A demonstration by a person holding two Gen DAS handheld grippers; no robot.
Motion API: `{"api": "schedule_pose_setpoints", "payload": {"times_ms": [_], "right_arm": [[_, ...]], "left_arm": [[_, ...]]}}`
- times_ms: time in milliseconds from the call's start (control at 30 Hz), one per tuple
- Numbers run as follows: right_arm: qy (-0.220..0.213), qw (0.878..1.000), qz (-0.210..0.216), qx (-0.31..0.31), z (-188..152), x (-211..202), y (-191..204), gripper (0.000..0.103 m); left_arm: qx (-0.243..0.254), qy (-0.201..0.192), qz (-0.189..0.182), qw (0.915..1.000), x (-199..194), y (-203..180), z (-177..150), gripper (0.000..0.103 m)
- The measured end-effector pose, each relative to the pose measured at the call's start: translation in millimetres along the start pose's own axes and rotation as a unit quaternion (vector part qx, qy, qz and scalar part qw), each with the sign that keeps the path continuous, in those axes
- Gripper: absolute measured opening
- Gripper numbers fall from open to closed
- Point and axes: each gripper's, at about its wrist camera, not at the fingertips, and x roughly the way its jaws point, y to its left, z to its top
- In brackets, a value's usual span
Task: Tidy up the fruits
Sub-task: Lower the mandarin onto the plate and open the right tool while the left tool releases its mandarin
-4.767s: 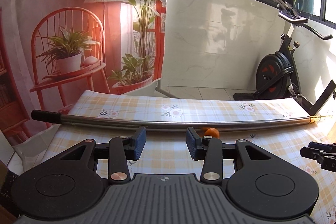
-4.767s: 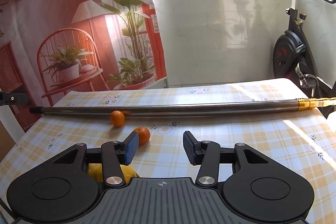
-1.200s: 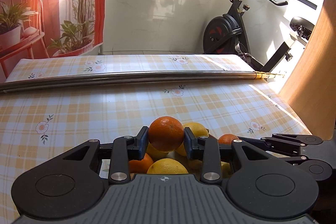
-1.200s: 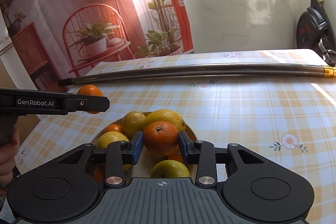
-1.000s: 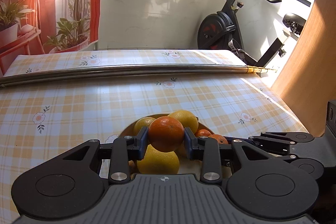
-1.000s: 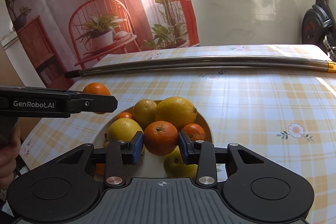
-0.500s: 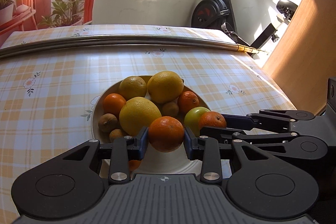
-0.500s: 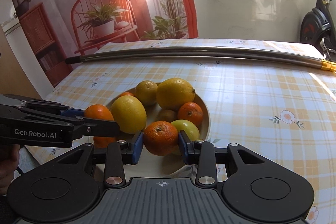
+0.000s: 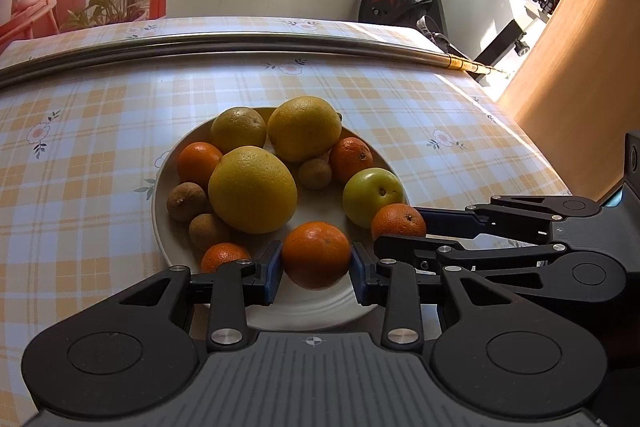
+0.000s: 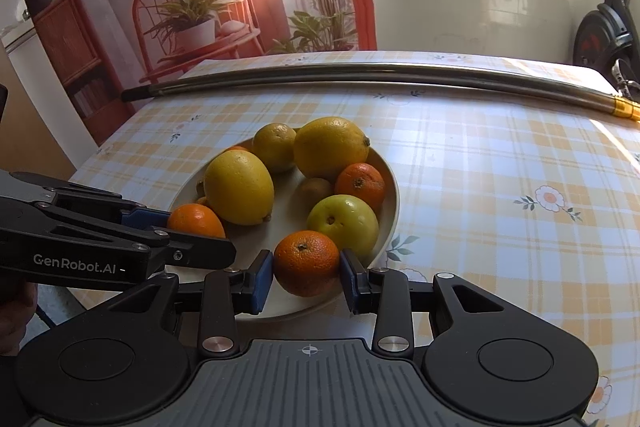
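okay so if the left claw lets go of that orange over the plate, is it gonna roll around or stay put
Likely a short roll. The orange in the left claw is round, and the plate beneath it looks smooth and bare there. The raised rim and the small orange nearby would probably stop it. Its dimpled skin looks firm, so a low release shouldn't bruise it.

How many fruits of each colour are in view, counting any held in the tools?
oranges: 5, one in the left tool, one in the right tool
yellow fruits: 3
brown fruits: 3
green fruit: 1
Total: 12
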Motion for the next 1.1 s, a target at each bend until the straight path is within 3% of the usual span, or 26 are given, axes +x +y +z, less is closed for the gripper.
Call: {"api": "schedule_pose_setpoints", "payload": {"times_ms": [400, 1100], "right_arm": [[0.009, 1.000, 0.006, -0.007, -1.0, 7.9, -0.9, 0.033], [0.011, 1.000, 0.005, -0.009, -0.8, 9.8, 0.4, 0.033]], "left_arm": [[-0.015, 0.024, -0.002, 0.9996, 11.1, 3.5, -3.2, 0.037], [-0.017, 0.022, -0.003, 0.9996, 10.5, 4.8, -3.0, 0.037]]}}
